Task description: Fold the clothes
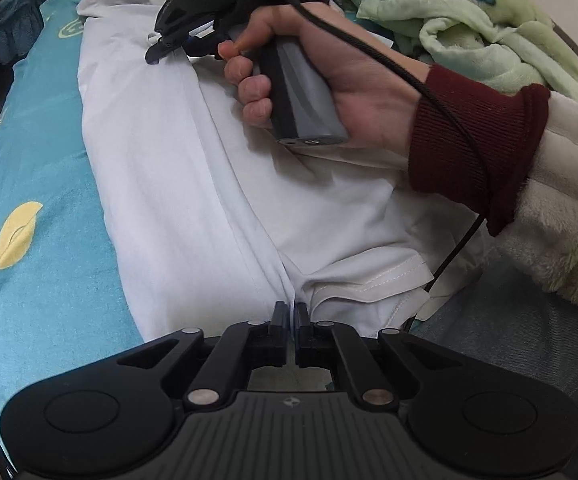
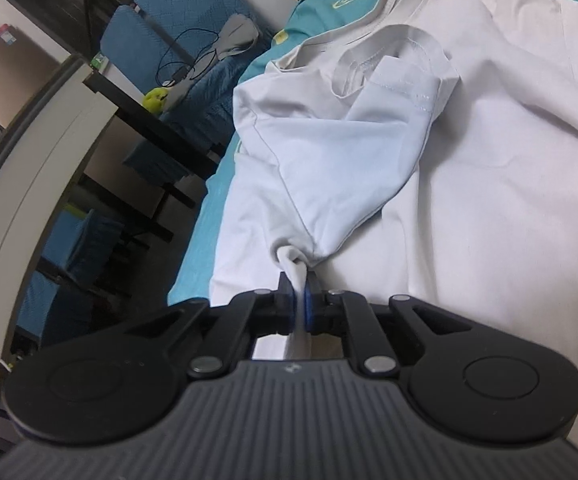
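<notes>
Both grippers clamp a white T-shirt [image 2: 469, 168] spread on the teal bedsheet [image 1: 37, 184]: right gripper [image 2: 298, 294] pinching bunched fabric, left gripper [image 1: 292, 314] apparently nipping the fold's edge. Carrying both ends level should keep the crease straight.

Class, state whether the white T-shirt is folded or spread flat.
Partly folded: the white T-shirt's side and sleeve lie doubled over its body.

white t-shirt [image 2: 469, 168] on teal sheet [image 1: 37, 168] patterned with yellow leaves; maroon cuff [image 1: 477, 152]; green blanket [image 1: 469, 20].
</notes>
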A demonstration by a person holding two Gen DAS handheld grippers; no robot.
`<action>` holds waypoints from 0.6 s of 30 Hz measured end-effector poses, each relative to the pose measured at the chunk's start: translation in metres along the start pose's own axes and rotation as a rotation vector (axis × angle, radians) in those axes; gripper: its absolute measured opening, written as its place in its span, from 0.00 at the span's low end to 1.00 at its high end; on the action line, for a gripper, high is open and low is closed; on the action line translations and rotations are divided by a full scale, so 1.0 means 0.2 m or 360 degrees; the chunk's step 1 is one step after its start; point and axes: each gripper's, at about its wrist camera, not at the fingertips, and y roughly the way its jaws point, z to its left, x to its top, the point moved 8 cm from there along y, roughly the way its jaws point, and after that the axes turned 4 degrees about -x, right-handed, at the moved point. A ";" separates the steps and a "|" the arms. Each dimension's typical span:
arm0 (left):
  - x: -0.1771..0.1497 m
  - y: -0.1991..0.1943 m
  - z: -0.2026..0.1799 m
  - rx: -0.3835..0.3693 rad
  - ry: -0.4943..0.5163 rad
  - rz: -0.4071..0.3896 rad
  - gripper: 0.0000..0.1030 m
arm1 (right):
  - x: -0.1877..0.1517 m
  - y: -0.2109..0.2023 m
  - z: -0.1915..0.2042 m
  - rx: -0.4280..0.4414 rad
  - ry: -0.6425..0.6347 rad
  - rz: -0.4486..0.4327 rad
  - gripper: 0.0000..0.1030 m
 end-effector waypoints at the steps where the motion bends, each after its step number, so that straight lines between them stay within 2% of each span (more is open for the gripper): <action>1: 0.00 -0.01 0.00 0.0004 -0.0003 -0.0014 0.18 | 0.00 -0.04 0.01 -0.0005 0.0005 0.0000 0.11; 2: 0.01 -0.02 0.00 0.0008 -0.0003 -0.0035 0.23 | 0.00 -0.08 0.01 -0.0008 0.0010 -0.0004 0.11; 3: 0.02 -0.05 -0.01 0.0014 0.0003 -0.0073 0.34 | 0.00 -0.12 0.02 -0.0012 0.0015 -0.0008 0.14; 4: 0.03 -0.08 -0.01 0.0025 0.0012 -0.0123 0.44 | 0.00 -0.16 0.02 -0.0015 0.0020 -0.0012 0.28; 5: 0.04 -0.11 -0.02 0.0041 0.0022 -0.0178 0.48 | 0.00 -0.20 0.03 -0.0019 0.0025 -0.0016 0.37; 6: 0.05 -0.14 -0.03 0.0054 0.0026 -0.0235 0.56 | 0.00 -0.26 0.03 -0.0027 0.0019 -0.0038 0.57; 7: 0.06 -0.17 -0.03 0.0062 0.0021 -0.0291 0.63 | 0.00 -0.32 0.04 -0.0037 0.0010 -0.0068 0.67; 12: 0.10 -0.33 0.00 0.0223 -0.0003 -0.0534 0.79 | -0.01 -0.64 0.06 -0.0095 -0.0048 -0.0199 0.70; 18: 0.22 -0.48 0.02 0.0365 -0.0174 -0.0707 0.79 | -0.05 -0.99 0.04 -0.0232 -0.0111 -0.0376 0.73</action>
